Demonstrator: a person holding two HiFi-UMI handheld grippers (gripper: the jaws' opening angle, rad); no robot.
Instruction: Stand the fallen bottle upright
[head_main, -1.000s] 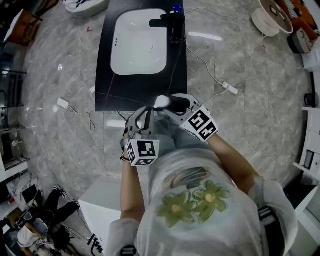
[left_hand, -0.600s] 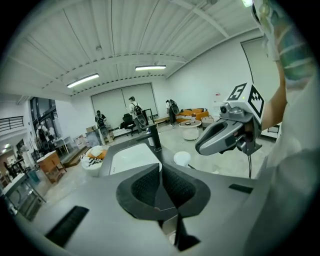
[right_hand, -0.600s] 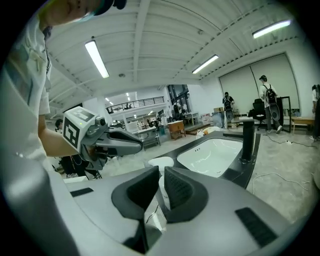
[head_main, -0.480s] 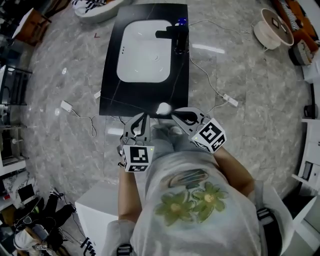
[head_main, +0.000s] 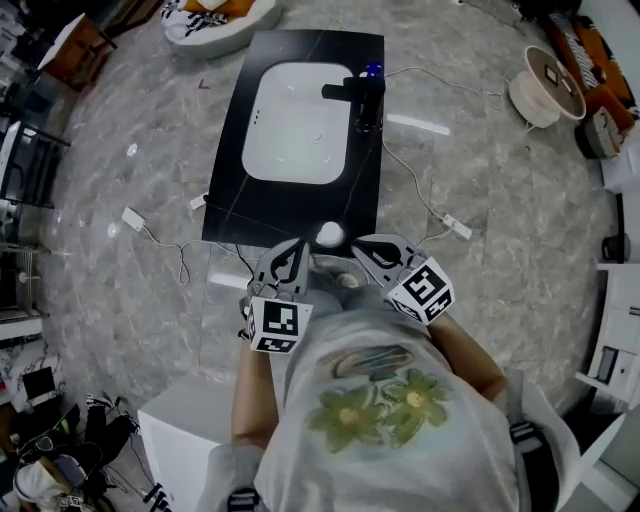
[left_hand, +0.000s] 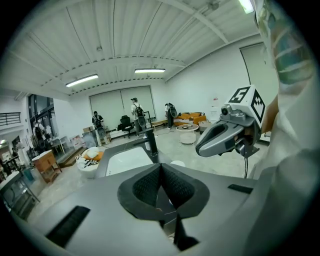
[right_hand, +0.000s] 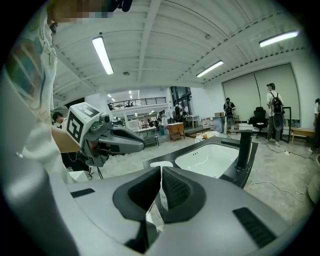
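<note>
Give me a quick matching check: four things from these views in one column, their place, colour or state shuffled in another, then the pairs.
1. sink
2. faucet
3. bottle
4. left tongs

a. shut, nothing held
b. at the near edge of the counter
c. black, standing beside the sink
d. white, set into the counter

Pairs: 1-d, 2-c, 3-b, 4-a

Black table (head_main: 225, 205), standing on grey marble floor (head_main: 480, 150), carries inset white sink (head_main: 295, 125), black faucet (head_main: 360, 95) at its right, white bottle (head_main: 330, 235) at near edge.
</note>
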